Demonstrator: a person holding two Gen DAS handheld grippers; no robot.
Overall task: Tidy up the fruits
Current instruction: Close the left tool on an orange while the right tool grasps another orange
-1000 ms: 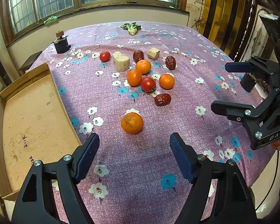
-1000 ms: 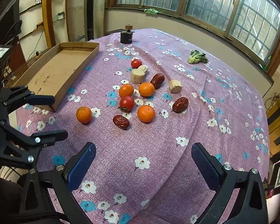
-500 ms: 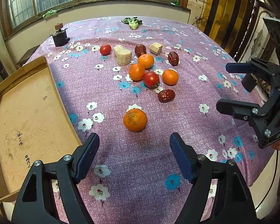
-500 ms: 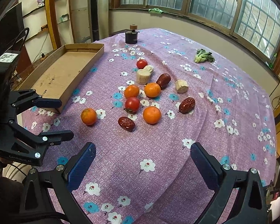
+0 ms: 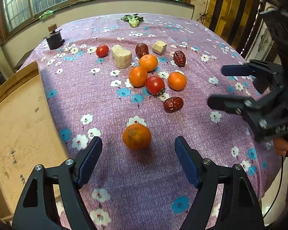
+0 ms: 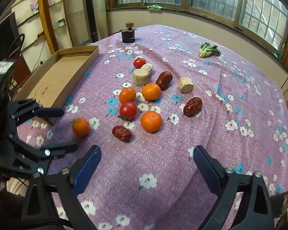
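A lone orange [image 5: 136,136] lies on the purple flowered cloth just ahead of my open, empty left gripper [image 5: 138,153]; it also shows in the right wrist view [image 6: 80,126]. Behind it lies a cluster: three oranges [image 5: 137,76], a tomato [image 5: 155,85], red dates [image 5: 173,104], pale root chunks [image 5: 121,56] and a second tomato [image 5: 102,50]. My right gripper [image 6: 146,166] is open and empty, short of a date [image 6: 122,133] and an orange [image 6: 151,121].
A shallow cardboard tray [image 5: 13,118] sits at the left table edge, also seen in the right wrist view [image 6: 53,80]. A dark jar [image 5: 53,37] and a leafy green [image 5: 132,19] lie at the back. The right gripper [image 5: 217,86] shows at the right in the left wrist view.
Both grippers have moved forward toward the fruit. The lone orange now sits closer to my left gripper's open fingers. No fruit has moved.
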